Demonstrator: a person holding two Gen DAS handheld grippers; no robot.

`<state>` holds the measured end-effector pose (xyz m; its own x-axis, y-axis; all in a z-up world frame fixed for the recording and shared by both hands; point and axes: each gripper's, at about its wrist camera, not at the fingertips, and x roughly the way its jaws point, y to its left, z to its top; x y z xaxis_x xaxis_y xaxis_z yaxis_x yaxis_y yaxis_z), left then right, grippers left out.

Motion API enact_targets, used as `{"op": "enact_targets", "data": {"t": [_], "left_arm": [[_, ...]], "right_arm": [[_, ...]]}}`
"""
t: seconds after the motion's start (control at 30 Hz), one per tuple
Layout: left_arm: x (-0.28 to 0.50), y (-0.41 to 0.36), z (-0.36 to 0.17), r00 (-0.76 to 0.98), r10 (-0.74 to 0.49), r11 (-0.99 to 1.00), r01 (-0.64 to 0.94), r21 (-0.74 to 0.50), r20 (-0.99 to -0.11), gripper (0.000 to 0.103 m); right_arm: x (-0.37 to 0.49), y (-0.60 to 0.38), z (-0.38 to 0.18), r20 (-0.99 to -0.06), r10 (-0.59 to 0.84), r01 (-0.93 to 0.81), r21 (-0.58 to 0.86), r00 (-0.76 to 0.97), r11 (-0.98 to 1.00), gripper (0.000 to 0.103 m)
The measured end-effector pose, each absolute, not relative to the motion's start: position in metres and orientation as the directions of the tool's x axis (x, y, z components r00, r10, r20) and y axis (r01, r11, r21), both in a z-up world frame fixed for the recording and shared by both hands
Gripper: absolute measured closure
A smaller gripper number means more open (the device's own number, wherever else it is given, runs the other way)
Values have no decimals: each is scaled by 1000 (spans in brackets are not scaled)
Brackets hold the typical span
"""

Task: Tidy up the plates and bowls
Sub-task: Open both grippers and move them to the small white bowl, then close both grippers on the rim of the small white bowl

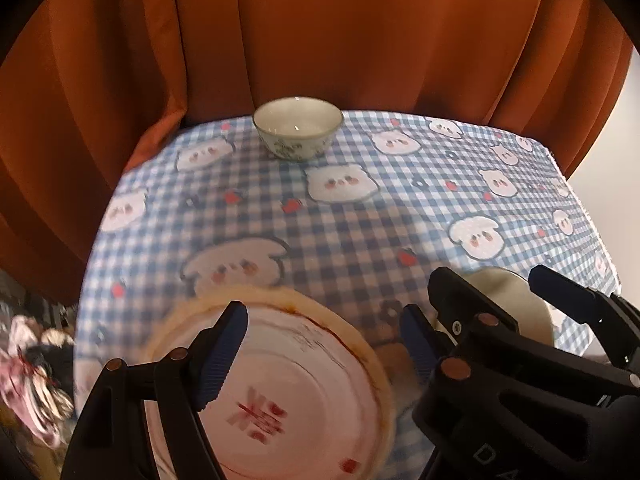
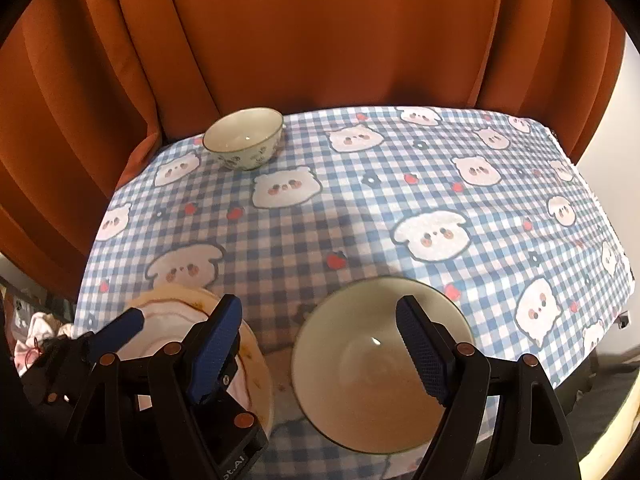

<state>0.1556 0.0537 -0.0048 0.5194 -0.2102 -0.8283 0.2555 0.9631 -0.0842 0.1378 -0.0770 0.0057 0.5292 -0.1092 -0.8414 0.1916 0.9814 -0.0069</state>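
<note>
The left tongs [image 1: 320,344] are spreading wide over the plate [image 1: 304,392]; the right tongs [image 2: 320,344] are gaping wide above the large bowl [image 2: 360,380]. A small bowl [image 2: 242,138] is sitting far back on the surface [image 2: 360,220].

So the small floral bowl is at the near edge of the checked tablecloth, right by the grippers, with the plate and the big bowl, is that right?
Not quite. The small floral bowl stands at the far edge of the checked tablecloth, by the orange curtain; the left wrist view shows this. The plate and the big bowl are indeed near the left gripper and right gripper.
</note>
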Motion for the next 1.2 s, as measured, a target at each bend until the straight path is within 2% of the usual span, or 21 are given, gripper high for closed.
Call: {"op": "enact_targets", "data": {"t": [0.23, 0.5, 0.6, 0.8, 0.97, 1.2], "left_arm": [[197, 70, 17, 580, -168, 974, 224, -43, -797, 24], [260, 71, 25, 622, -123, 990, 130, -53, -773, 24], [285, 68, 23, 631, -92, 995, 90, -46, -770, 30], [324, 63, 14, 642, -39, 999, 16, -38, -766, 30], [354, 52, 1, 641, 31, 1000, -22, 22, -767, 30], [397, 51, -23, 623, 59, 997, -68, 21, -780, 33]], "right_arm": [[174, -60, 22, -814, -98, 181, 9, 572, 983, 21], [245, -62, 35, -786, -52, 116, 26, 616, 993, 21], [271, -66, 36, -779, -43, 97, 23, 626, 995, 21], [322, -81, 27, -780, -1, 56, 44, 626, 997, 22], [362, -91, 11, -791, 48, 8, 66, 610, 998, 35], [407, -95, -17, -804, 98, -23, 104, 586, 994, 39]]}}
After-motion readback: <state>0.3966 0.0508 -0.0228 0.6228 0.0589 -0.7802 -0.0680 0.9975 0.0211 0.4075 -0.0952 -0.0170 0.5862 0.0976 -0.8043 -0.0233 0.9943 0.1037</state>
